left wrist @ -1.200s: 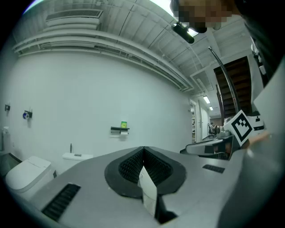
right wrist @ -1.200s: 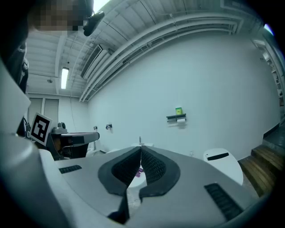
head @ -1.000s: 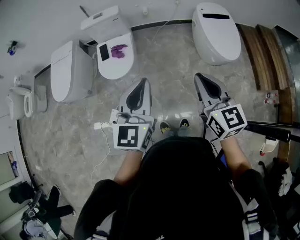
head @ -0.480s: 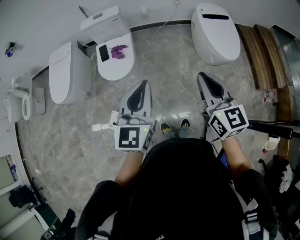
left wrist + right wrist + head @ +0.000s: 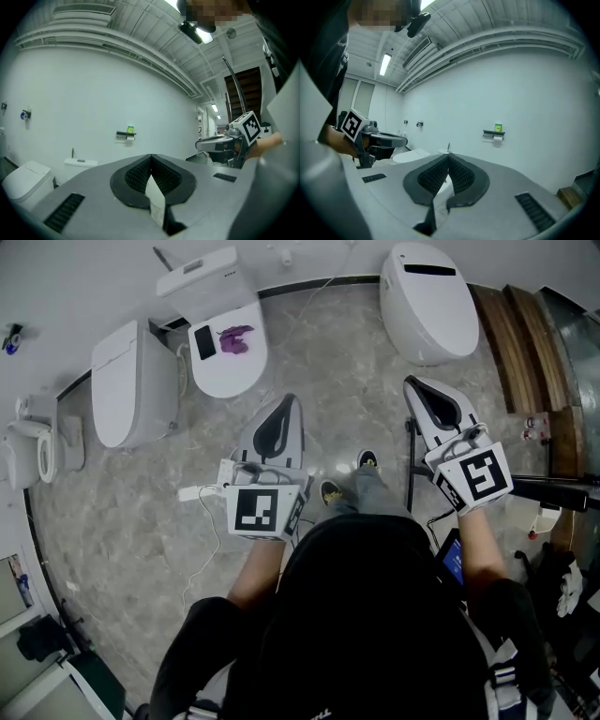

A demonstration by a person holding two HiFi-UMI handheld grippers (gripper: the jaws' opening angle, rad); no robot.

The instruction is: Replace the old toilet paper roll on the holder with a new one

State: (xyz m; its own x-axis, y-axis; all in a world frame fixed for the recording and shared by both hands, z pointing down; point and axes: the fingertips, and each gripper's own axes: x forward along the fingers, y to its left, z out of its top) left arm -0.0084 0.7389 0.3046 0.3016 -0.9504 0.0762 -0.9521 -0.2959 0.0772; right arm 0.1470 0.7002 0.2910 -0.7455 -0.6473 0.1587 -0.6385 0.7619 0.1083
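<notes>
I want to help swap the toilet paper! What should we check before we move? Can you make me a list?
1. Toilet paper holder found: it shows ahead in both gripper views. Ok.
2. Old roll to take off: something small and white hangs under the holder's bar, too small to be sure. Cannot tell.
3. New roll ready: none shows in any view, and neither gripper has one. Not ok.
4. Left gripper free: jaws together, nothing between them. Ok.
5. Right gripper free: jaws together, nothing between them. Ok.
6. Close enough to reach the holder: it looks small and far off. Not ok; walk closer first.
</notes>
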